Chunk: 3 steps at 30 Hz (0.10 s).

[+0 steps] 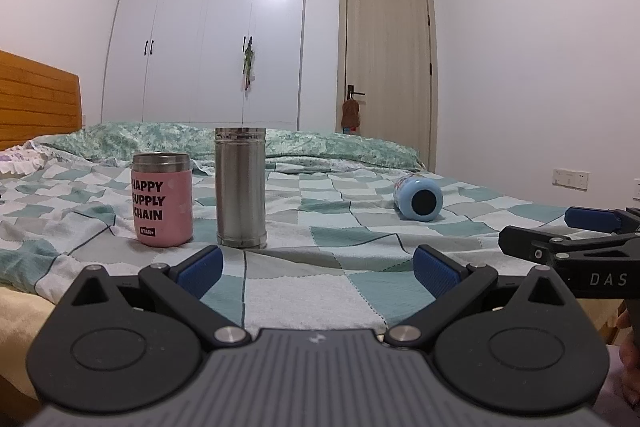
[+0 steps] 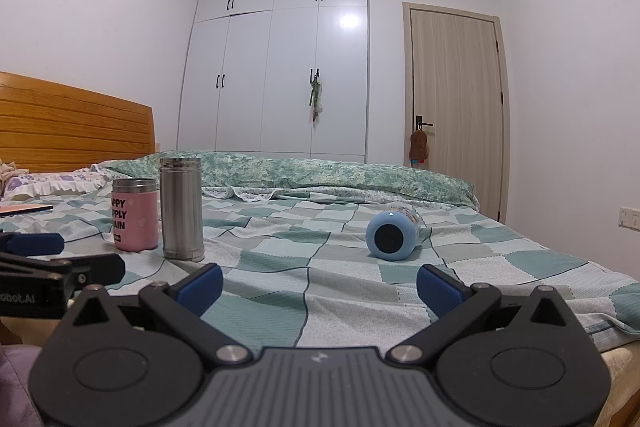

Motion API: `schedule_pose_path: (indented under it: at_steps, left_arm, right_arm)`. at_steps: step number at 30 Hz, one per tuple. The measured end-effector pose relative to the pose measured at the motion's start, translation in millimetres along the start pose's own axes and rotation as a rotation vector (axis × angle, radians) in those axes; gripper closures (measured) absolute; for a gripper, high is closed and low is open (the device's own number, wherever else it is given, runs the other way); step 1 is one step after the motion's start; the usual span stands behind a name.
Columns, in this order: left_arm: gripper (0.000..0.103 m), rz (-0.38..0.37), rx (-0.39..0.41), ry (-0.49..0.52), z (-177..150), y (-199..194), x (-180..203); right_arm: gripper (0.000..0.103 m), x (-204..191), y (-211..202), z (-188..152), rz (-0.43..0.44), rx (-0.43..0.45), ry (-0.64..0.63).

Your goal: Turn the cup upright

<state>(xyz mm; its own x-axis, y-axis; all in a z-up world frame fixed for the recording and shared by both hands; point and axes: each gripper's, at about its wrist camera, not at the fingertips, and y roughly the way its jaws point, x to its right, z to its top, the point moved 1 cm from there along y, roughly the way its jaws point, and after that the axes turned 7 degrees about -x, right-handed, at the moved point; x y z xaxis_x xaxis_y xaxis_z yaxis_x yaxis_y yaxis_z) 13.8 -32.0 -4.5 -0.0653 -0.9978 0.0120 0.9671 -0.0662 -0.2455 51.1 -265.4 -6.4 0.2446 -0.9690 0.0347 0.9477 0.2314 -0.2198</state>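
Observation:
A light blue cup (image 1: 419,202) lies on its side on the checkered bedspread, its dark round end facing me; in the right wrist view the cup (image 2: 393,235) lies just beyond my right gripper (image 2: 319,287), which is open and empty. My left gripper (image 1: 318,271) is open and empty, low over the bed's near edge, in front of the steel cup. The right gripper's fingers (image 1: 592,218) show at the right edge of the left wrist view.
A pink cup (image 1: 163,200) with "HAPPY SUPPLY CHAIN" and a tall steel cup (image 1: 241,187) stand upright side by side on the bed (image 1: 360,227). They also show left in the right wrist view: pink cup (image 2: 134,215), steel cup (image 2: 182,209). A folded green quilt (image 2: 320,173) lies behind.

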Motion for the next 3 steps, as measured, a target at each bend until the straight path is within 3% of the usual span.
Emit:
schedule_pose_path:
  at_steps: [3]
  left_arm:
    - [0.000, -0.001, 0.001, 0.004, 0.2, -0.3, 0.8]
  right_arm:
    - [0.000, -0.2, 0.0, 0.0, 0.000, 0.000, 0.000]
